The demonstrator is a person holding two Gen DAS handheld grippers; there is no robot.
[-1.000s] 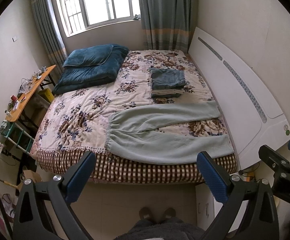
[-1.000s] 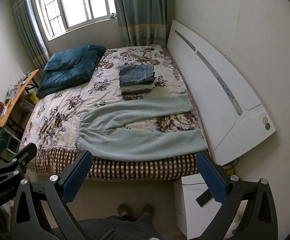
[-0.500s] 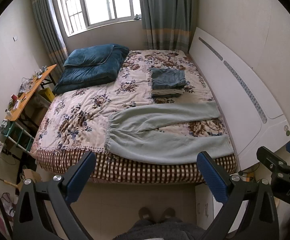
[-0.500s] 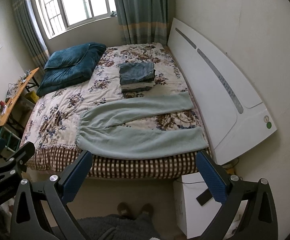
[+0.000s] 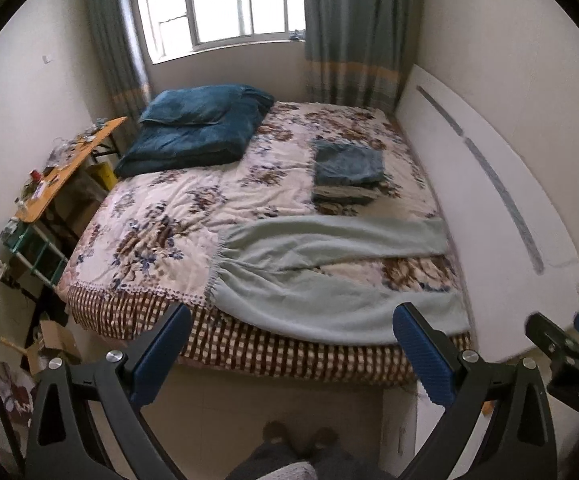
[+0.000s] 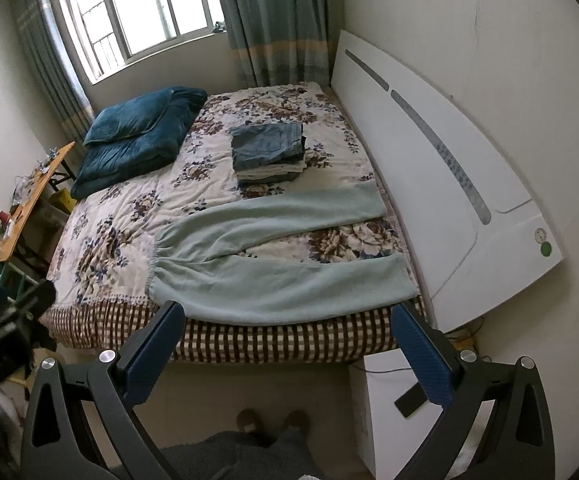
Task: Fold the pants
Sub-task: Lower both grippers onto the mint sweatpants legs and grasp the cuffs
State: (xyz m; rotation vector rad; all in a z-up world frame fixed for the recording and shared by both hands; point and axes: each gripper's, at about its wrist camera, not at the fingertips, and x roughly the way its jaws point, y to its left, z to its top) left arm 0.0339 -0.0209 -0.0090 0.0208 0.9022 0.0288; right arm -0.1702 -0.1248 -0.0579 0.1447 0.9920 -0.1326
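Observation:
Pale green pants (image 5: 329,276) (image 6: 273,264) lie spread flat on the near edge of the bed, waistband to the left and both legs pointing right toward the headboard. The legs are parted in a V. My left gripper (image 5: 293,356) hangs open above the floor in front of the bed, nothing between its blue pads. My right gripper (image 6: 289,356) is likewise open and empty, short of the bed edge. Each gripper's black frame shows at the side of the other's view.
A stack of folded clothes (image 5: 347,170) (image 6: 269,150) sits behind the pants. A folded blue blanket (image 5: 193,128) lies at the far left of the floral bedspread (image 5: 161,216). White headboard (image 6: 449,184) at right, white nightstand (image 6: 393,408) below it, cluttered desk (image 5: 61,172) at left. The person's feet (image 6: 269,420) stand before the bed.
Both grippers have moved in closer to the bed, so the pants look larger. The left view has tilted and blurred slightly. Both stay open.

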